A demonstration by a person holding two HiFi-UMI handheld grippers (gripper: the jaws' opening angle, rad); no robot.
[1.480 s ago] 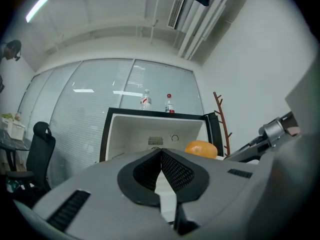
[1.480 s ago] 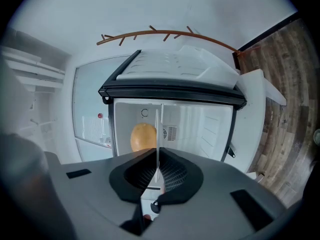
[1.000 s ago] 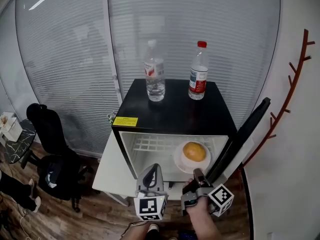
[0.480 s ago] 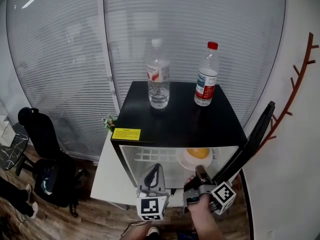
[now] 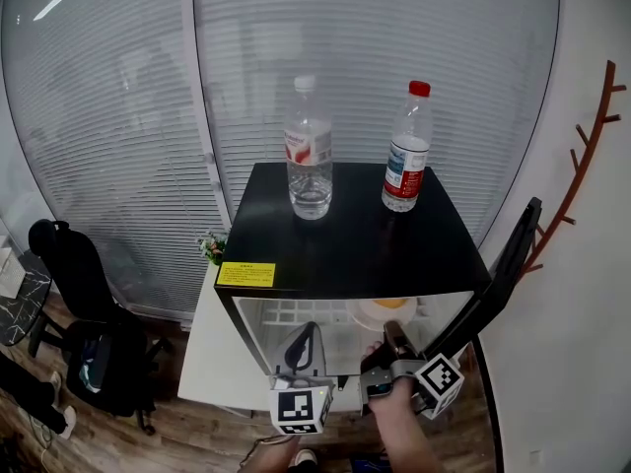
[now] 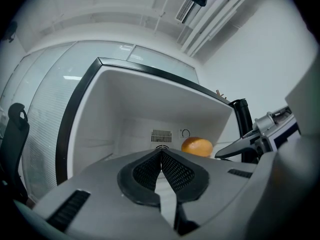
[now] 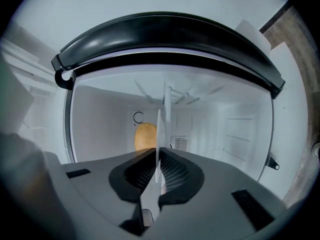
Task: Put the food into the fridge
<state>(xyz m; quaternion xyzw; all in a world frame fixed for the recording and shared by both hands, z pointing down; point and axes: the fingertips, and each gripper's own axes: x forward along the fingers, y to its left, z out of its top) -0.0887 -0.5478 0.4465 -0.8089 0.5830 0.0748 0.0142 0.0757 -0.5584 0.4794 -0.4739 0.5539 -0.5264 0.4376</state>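
A small black-topped fridge [image 5: 345, 239] stands open, its door [image 5: 498, 279] swung to the right. On the wire shelf inside sits a white plate [image 5: 367, 316] bearing a round orange piece of food [image 5: 392, 304] [image 6: 197, 146] [image 7: 145, 136]. My right gripper [image 5: 391, 333] [image 7: 158, 156] is shut on the plate's near rim [image 7: 162, 116], which shows edge-on between the pads. To its left my left gripper [image 5: 305, 345] [image 6: 161, 156] hangs in front of the fridge's opening, shut and empty. The fridge's top hides the far part of the plate in the head view.
Two water bottles stand on the fridge's top, a clear one [image 5: 310, 161] and a red-capped one [image 5: 407, 148]. A yellow label [image 5: 245, 274] marks the front left edge. The fridge rests on a white table [image 5: 209, 358]. A black office chair [image 5: 74, 264] is left, a coat rack [image 5: 577, 156] right.
The head view has shifted, so the fridge's top now covers most of the plate and food. Both grippers have kept their places at the opening, the right one still on the plate's rim.
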